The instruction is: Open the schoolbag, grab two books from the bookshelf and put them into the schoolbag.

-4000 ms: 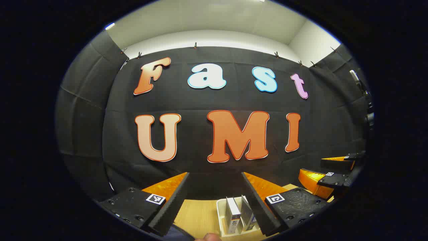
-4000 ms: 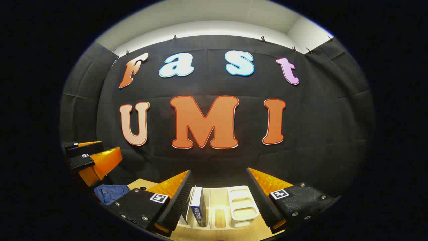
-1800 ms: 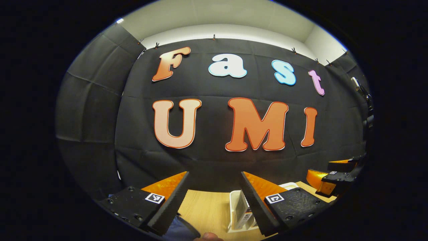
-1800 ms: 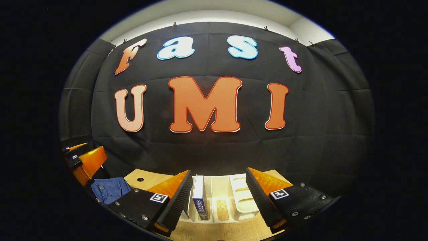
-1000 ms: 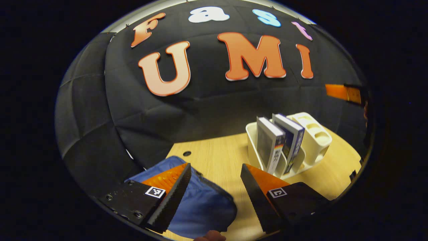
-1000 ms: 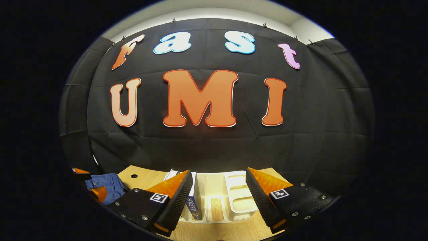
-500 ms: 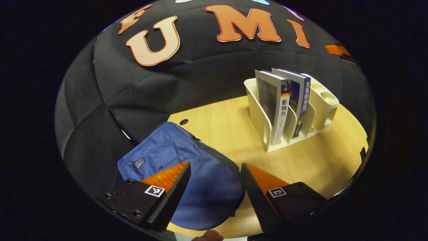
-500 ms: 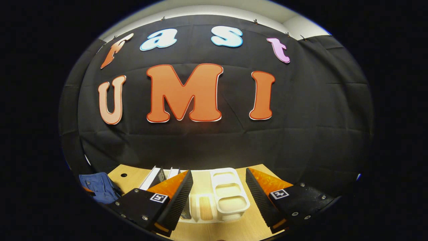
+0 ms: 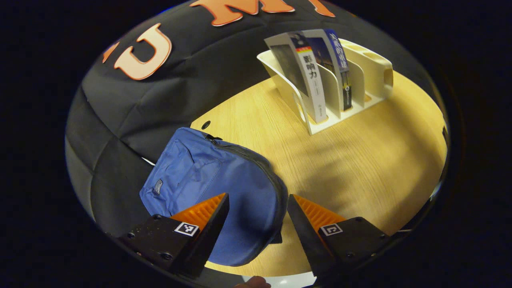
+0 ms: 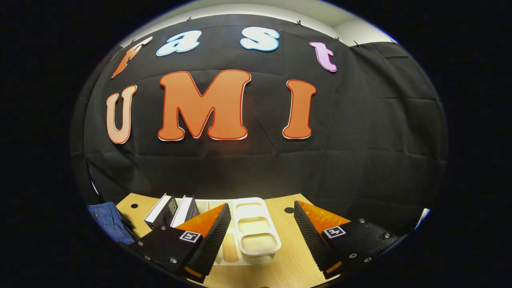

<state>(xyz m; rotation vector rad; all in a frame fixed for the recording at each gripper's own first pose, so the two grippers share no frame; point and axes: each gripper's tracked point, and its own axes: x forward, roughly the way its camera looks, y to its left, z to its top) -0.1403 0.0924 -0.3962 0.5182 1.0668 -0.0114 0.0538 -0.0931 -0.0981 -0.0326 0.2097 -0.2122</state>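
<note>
Your left gripper (image 9: 256,224) hangs with its jaws wide and empty, right over the near end of the blue schoolbag (image 9: 212,188), which lies flat on the table (image 9: 360,160), zip still closed (it looks so). The bag's long axis runs away from you, leftward. Beyond the bag, rightward, two books (image 9: 316,68) stand in the bookshelf (image 9: 372,68). Your right gripper (image 10: 262,236), equally wide, is nearer that rack.

schoolbag (image 9: 224,192) near end behind jaws | books (image 10: 172,210) lower halves hidden (right gripper view) | spine text blurred
</note>
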